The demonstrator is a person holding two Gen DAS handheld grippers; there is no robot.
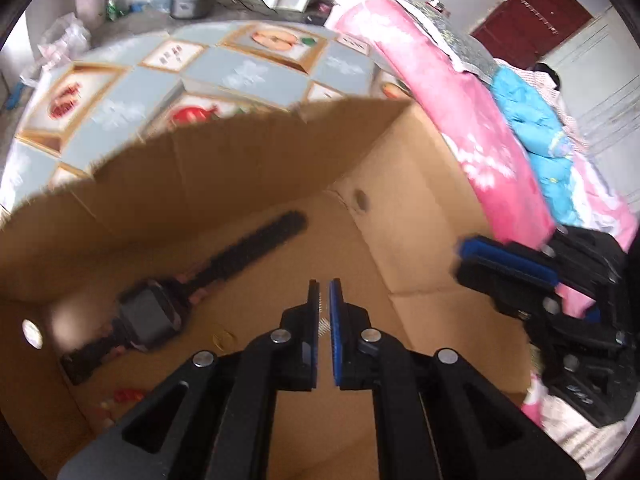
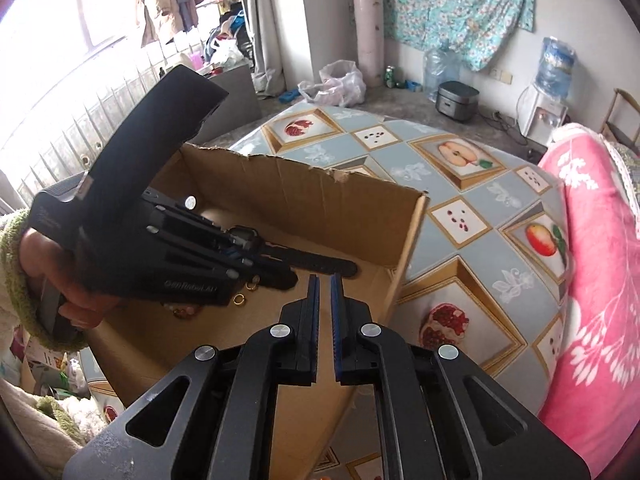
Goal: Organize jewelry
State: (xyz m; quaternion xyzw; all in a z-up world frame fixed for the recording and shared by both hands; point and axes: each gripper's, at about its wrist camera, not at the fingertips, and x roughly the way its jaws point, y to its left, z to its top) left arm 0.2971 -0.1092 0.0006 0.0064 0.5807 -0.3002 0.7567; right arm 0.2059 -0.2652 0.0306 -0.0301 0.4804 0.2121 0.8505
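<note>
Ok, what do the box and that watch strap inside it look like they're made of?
The box looks like plain brown corrugated cardboard, matte: its top edge is torn and ragged and its walls show fold creases. The watch strap looks like black rubber or silicone, matte with a row of holes, though blur leaves that open. The small rings beside it shine gold, probably metal.

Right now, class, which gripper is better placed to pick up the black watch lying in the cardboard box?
Left. The left gripper is inside the cardboard box, just beside the black watch. The right gripper hangs at the box's outer wall, farther away. Both are shut and need opening.
</note>
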